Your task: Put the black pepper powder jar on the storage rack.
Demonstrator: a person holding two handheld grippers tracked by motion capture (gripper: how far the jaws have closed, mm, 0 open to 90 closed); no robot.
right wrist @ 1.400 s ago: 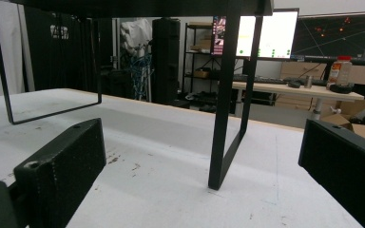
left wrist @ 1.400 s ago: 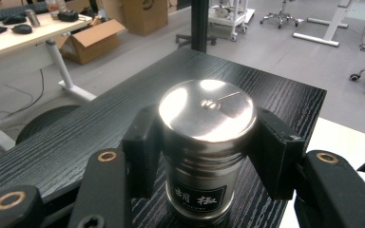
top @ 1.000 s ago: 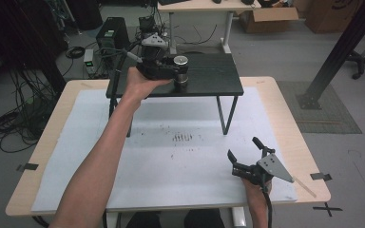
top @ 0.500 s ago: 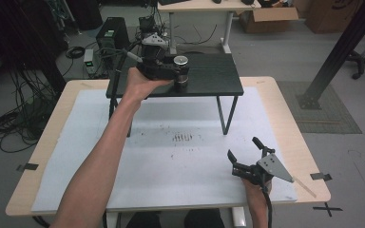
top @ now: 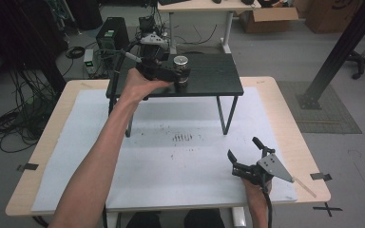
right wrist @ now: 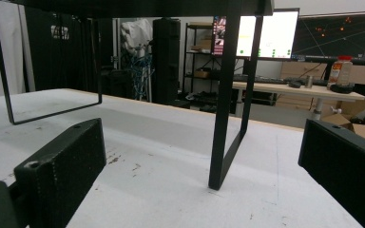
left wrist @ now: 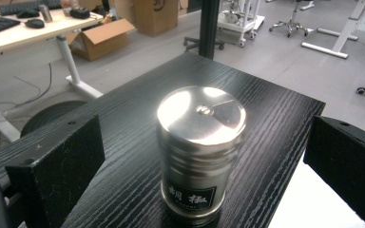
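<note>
I have the left gripper [top: 180,75] up at the far left part of the black shelf [top: 218,76], a small raised stand sitting on the white mat [top: 171,161]. Its jaws have just been opening and now stand wide, with the steel shaker [left wrist: 200,152] upright between them; the pads sit clear of it on both sides. From the left gripper view I see the shaker resting on the shelf's wood-grain top, its shiny lid facing up and a dark label with white characters on the near side. In the high view the shaker [top: 181,69] stands at the shelf's near edge, just right of my left hand [top: 140,84].

My right gripper [top: 249,159] rests at the near right of the mat, well apart from the shelf, jaws spread wide around nothing. Its view looks along the mat toward 1 black shelf leg [right wrist: 228,109].
</note>
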